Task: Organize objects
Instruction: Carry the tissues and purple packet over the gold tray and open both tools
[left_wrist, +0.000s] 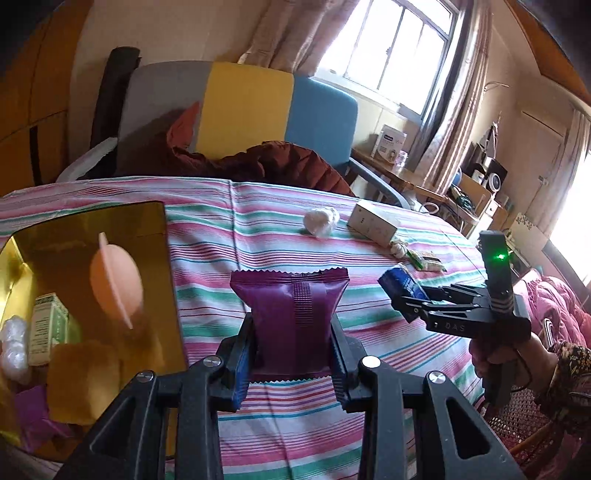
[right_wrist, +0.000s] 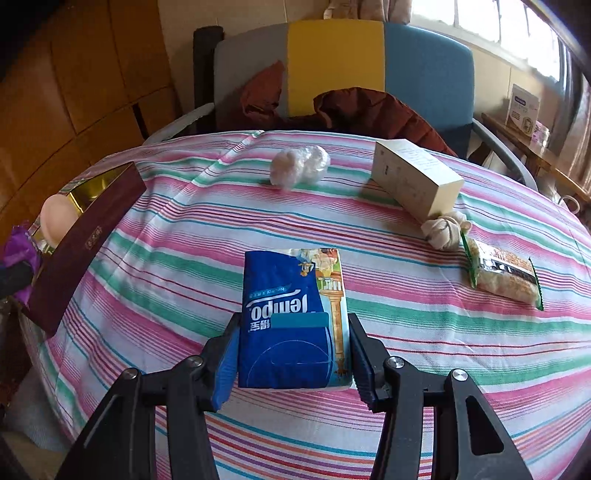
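Purple snack packet pinched between the pads of the left gripper, held clear above the striped tablecloth, just beside the gold-lined box at the table's left edge. Blue tissue pack clamped in the right gripper, lifted over the middle of the cloth, nearer the front edge.

Step in hand, by my reading: both items carried toward the box. It already holds a peach-coloured lidded piece, a small green-and-white carton, a white wrapped bundle and something purple in its near corner.

Next move calls for bringing the purple packet over the box's open floor and releasing low; the tissue pack has more cloth to cross and must wait its turn to avoid crowding.

Left on the cloth: a white wrapped ball toward the far edge, a cream carton toward the far right, a knotted cloth bundle touching its end, a green-edged snack bar near the right edge.

Writing: "Tempo" on the tissue pack, upside down to the camera, with Chinese characters beside it. "DAS" on the right gripper's body. Small gold mark on the box wall, unreadable.
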